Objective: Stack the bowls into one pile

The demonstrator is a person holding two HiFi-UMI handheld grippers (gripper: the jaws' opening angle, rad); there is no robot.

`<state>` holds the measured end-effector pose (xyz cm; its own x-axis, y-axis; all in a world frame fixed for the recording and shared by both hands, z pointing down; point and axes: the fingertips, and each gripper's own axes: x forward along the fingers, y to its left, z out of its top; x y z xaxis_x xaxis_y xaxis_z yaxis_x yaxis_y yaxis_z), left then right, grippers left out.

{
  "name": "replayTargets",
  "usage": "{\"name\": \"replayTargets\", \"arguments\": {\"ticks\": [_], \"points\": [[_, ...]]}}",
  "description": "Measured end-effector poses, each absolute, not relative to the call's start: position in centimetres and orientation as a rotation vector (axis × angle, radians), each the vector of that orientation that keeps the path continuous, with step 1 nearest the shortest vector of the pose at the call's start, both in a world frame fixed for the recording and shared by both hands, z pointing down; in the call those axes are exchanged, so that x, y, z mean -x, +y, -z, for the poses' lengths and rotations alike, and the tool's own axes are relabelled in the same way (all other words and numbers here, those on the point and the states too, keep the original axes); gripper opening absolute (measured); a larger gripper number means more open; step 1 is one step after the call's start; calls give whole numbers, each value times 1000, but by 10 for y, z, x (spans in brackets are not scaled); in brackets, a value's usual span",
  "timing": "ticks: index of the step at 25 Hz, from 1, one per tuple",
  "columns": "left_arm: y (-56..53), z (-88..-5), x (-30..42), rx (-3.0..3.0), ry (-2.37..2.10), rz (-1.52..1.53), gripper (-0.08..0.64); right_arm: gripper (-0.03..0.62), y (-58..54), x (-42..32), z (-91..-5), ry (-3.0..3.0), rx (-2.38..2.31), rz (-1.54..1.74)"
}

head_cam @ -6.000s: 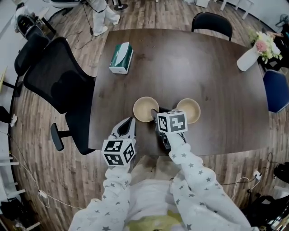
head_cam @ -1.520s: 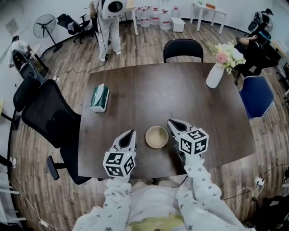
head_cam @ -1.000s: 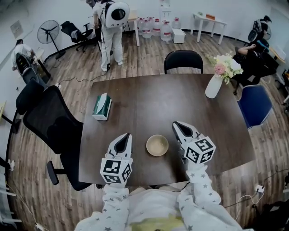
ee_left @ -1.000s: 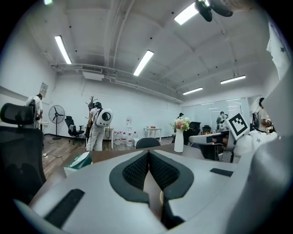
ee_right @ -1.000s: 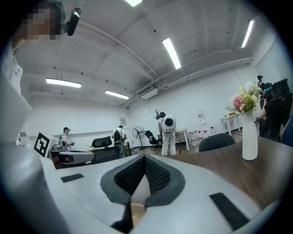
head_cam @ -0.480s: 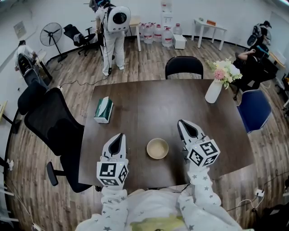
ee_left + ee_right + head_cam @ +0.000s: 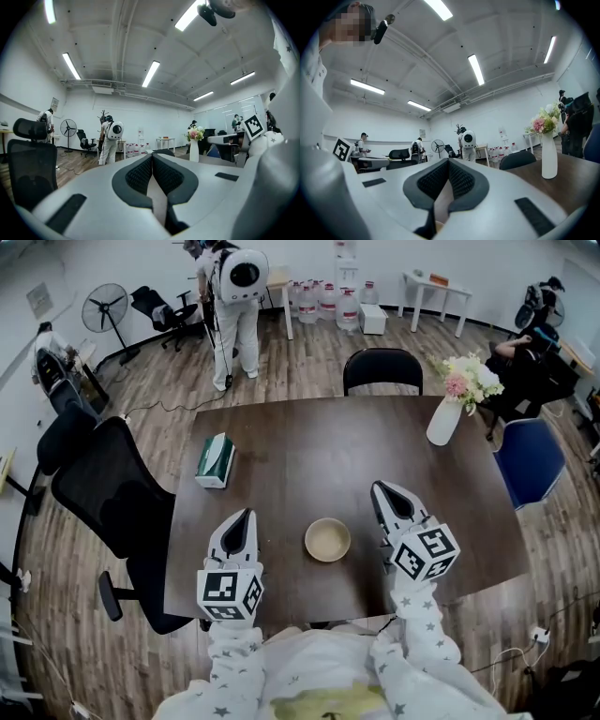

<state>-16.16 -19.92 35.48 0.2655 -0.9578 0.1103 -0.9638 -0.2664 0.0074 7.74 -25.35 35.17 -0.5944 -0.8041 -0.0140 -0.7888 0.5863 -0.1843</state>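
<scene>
The left gripper (image 7: 152,159) is clenched, its black ribbed pads pressed flat against each other. The right gripper (image 7: 448,164) is clenched the same way, pad on pad. Both are held level above the near edge of the dark brown wooden table (image 7: 309,446).

Between the two, apart from each, sits a tan round bowl (image 7: 327,539) on the table. From above it shows as one rim, so I cannot tell how many bowls are nested in it.

Farther out on the table lie a green tissue box (image 7: 215,459) towards the far left and a white vase of pink and white flowers (image 7: 443,421) at the far right corner.

A black high-backed office chair (image 7: 103,493) stands at the left side, a black chair (image 7: 382,367) at the far side and a blue chair (image 7: 530,460) at the right.

The floor is of wood planks (image 7: 94,634). Beyond the table stand a person in white with a round white backpack (image 7: 236,296), a pedestal fan (image 7: 103,306) and a row of water bottles (image 7: 323,298).
</scene>
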Motion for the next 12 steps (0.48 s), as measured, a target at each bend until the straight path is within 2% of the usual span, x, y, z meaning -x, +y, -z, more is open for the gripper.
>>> {"name": "replayTargets", "arguments": {"ticks": [12], "points": [[-191,-357,163,-2413,-1877,-124,26,21,-245,-91,-355,2688,1406,239]]}}
